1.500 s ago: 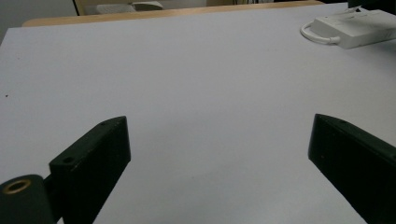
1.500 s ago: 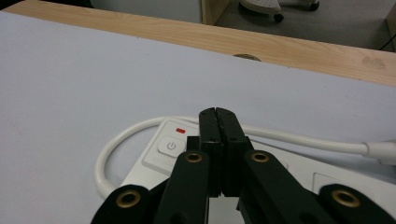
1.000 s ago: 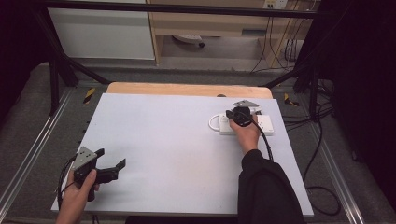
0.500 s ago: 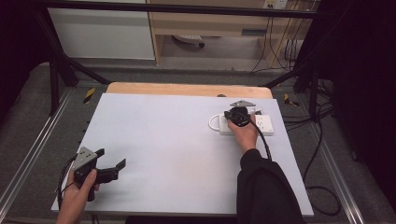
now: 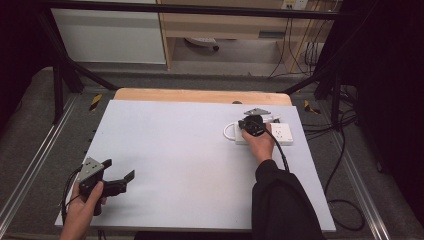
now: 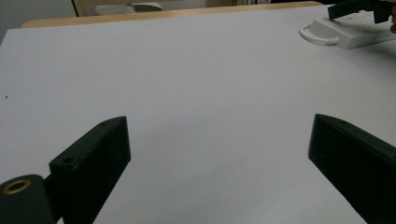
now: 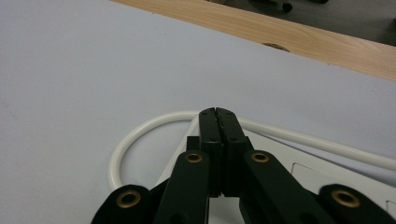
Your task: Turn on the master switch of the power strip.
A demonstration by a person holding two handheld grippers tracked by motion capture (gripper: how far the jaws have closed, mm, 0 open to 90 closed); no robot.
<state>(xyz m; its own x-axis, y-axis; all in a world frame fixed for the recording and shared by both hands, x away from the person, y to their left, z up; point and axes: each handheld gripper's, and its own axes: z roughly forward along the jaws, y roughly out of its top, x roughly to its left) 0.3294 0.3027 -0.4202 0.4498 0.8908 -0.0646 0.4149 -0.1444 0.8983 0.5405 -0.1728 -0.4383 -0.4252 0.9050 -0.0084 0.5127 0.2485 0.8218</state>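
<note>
A white power strip (image 5: 274, 134) lies at the table's right, and its white cable (image 5: 227, 132) loops off its left end. My right gripper (image 5: 248, 123) rests over the strip's left end, held by a hand in a dark sleeve. In the right gripper view its jaws are pressed together with nothing between them, and the right gripper (image 7: 218, 115) points over the cable loop (image 7: 122, 145) and the strip's top (image 7: 285, 175). My left gripper (image 5: 119, 170) hovers low at the near left corner. In the left gripper view the left gripper (image 6: 217, 144) stands wide open over bare table.
The white table top (image 5: 180, 150) has a wooden strip (image 5: 200, 96) along its far edge. The strip (image 6: 348, 33) and the other gripper (image 6: 357, 8) show far off in the left gripper view. Black frame bars and floor cables (image 5: 345, 165) surround the table.
My right gripper has edged slightly to the left over the strip's end. The left gripper has stayed where it was.
</note>
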